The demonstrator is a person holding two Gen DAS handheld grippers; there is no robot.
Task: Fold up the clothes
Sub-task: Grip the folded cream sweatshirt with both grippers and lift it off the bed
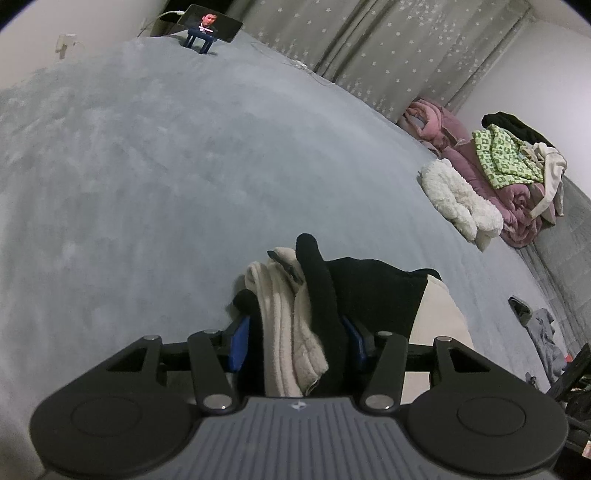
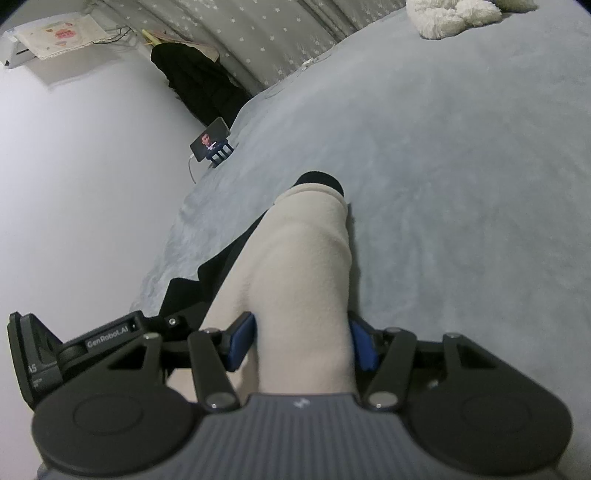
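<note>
Lying bunched on the grey bed (image 1: 147, 184), the cream-and-black fleece garment (image 1: 295, 314) ran straight between the blue pads of the left tongs (image 1: 297, 343), which pinched its thick folds at about half their spread. The same garment (image 2: 306, 277) showed in the right wrist view as one smooth cream roll with a black edge, caught between the pads of the right tongs (image 2: 303, 341), likewise half spread. One garment, two tongs. The bed cover was plush and mottled. To the far left stood one phone (image 1: 212, 22) on a small blue stand. On the far right lay one fluffy white piece (image 1: 458, 199), then a heap of pink, green-patterned and black clothes (image 1: 513, 166).
</note>
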